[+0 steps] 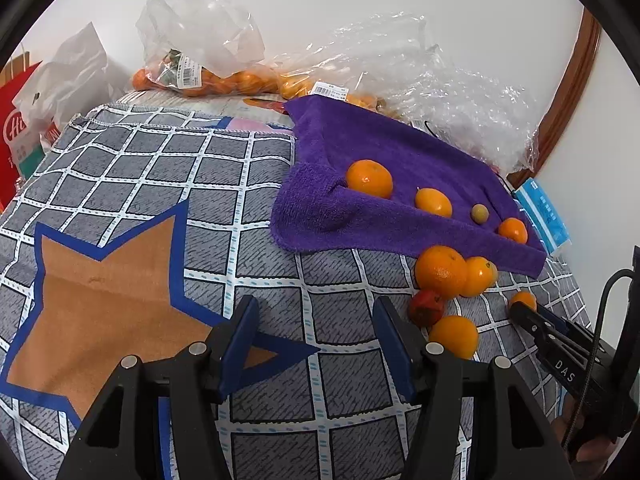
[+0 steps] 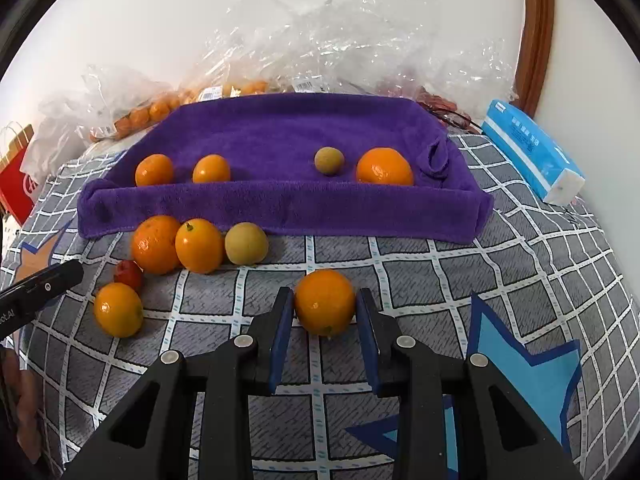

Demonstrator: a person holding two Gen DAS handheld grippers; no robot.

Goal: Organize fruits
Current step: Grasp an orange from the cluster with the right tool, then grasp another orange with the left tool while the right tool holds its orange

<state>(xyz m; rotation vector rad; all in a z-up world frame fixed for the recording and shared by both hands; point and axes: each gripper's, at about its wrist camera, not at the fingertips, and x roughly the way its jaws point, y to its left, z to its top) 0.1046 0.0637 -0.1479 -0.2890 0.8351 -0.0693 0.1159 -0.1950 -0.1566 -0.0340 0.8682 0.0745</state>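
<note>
Right wrist view showed the right gripper (image 2: pixel 325 312) with its blue fingers closed against a small orange (image 2: pixel 325 302) on the checked cloth (image 2: pixel 520 264), just before the purple towel (image 2: pixel 280 140). Left wrist view missed that grasp; its left gripper (image 1: pixel 316 344) stood spread and empty over the cloth, beside a red fruit (image 1: pixel 426 307).
</note>
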